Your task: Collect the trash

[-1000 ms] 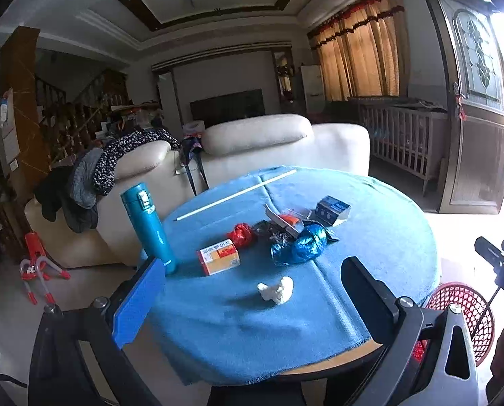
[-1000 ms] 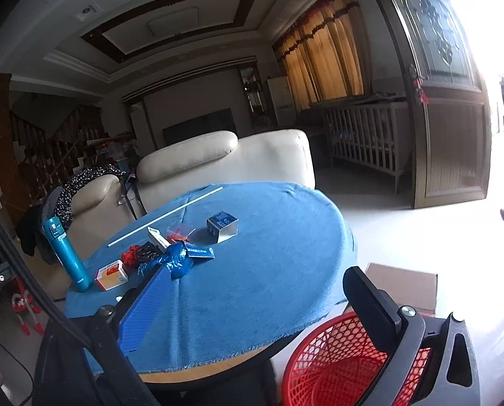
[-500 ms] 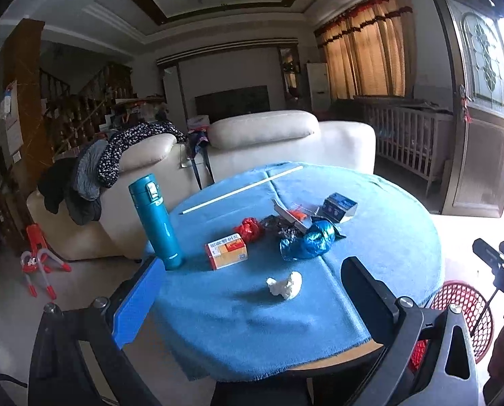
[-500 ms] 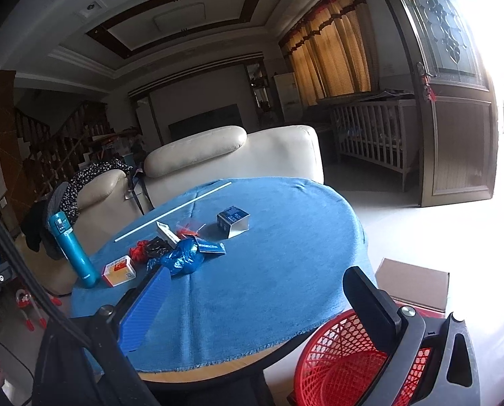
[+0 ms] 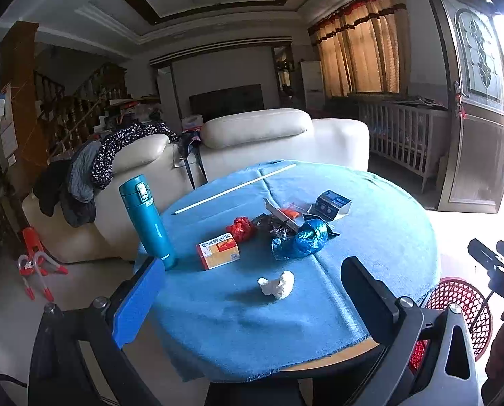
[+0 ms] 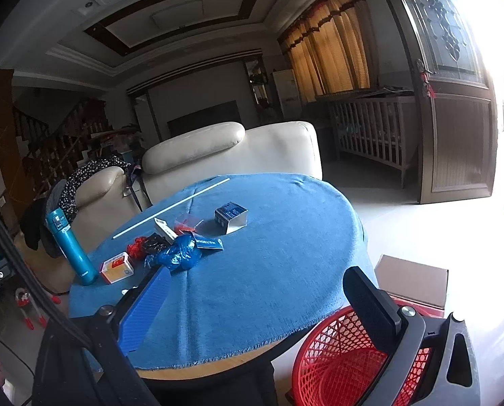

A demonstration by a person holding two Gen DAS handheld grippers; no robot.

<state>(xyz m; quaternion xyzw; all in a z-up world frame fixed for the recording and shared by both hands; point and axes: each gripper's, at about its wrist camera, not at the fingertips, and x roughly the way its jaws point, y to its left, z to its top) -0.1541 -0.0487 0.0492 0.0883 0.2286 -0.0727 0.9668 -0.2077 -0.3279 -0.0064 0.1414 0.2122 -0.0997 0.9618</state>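
A round table with a blue cloth [image 5: 380,237] holds trash: a crumpled white tissue [image 5: 277,284], a blue plastic bag [image 5: 301,240], a red wrapper [image 5: 241,228], a dark wrapper [image 5: 268,223], an orange box [image 5: 218,252] and a small blue box [image 5: 333,204]. My left gripper [image 5: 252,301] is open and empty, above the table's near edge, the tissue between its fingers in view. My right gripper [image 6: 252,308] is open and empty at the table's right front. The red mesh basket [image 6: 339,358] stands on the floor below it.
A teal bottle [image 5: 148,216] stands at the table's left edge. A long white stick [image 5: 235,188] lies at the back. Cream sofas [image 5: 268,142] stand behind the table. A cardboard box [image 6: 414,280] lies on the floor beside the basket.
Both grippers have moved slightly forward toward the table, so the trash looks a little nearer. Both stay open and empty.
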